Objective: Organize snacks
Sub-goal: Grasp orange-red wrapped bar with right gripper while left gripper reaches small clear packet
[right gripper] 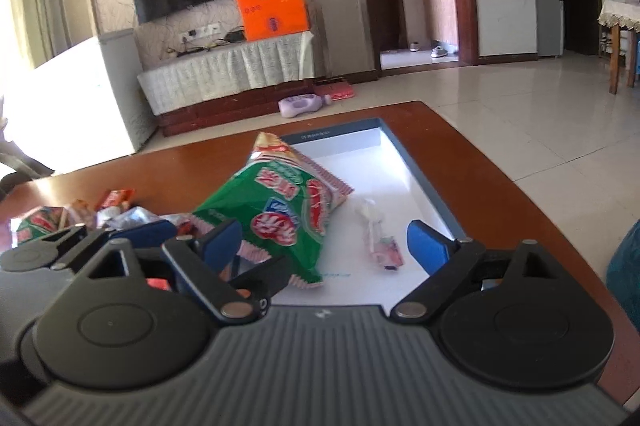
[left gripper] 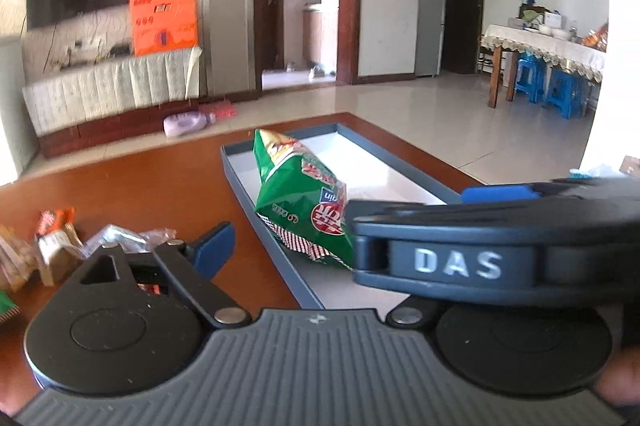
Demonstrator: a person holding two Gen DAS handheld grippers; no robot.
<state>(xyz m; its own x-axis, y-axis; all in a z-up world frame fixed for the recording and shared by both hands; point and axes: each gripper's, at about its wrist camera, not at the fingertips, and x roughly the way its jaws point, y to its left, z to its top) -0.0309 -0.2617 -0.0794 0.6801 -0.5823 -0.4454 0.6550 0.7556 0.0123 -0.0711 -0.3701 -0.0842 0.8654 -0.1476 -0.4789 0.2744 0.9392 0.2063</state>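
Two hand-held grippers hang side by side over the near end of a brown desk (left gripper: 140, 185), where a shallow grey tray (left gripper: 296, 278) runs lengthwise away toward the far right corner. A green snack bag (right gripper: 272, 209) already sits inside the tray. Its long axis follows the tray's own, its near end props against the left wall and its crimped top points at the far end. A small pink packet (right gripper: 384, 242) lies flat on the white floor just right of it.

The right gripper (right gripper: 324, 246) points down over the tray's near edge with its blue pads (right gripper: 426, 246) spread wide. The bag's lower corner lies just ahead of its left pad, but nothing is pinched. The left gripper (left gripper: 320, 246) is just beside it on the left. Its one visible pad (left gripper: 214, 246) is swung well out, so it reads as wide and empty, while its other finger is hidden behind the right gripper's body.

The work still waiting appears to be the heap of loose snacks (left gripper: 60, 250) on the bare desk. The heap sits left of the tray and just beyond the left gripper's outer finger, well apart from the right one. By that layout the left hand is the nearer, and the likely reach is leftward, away from the tray, before any carry back over its left wall
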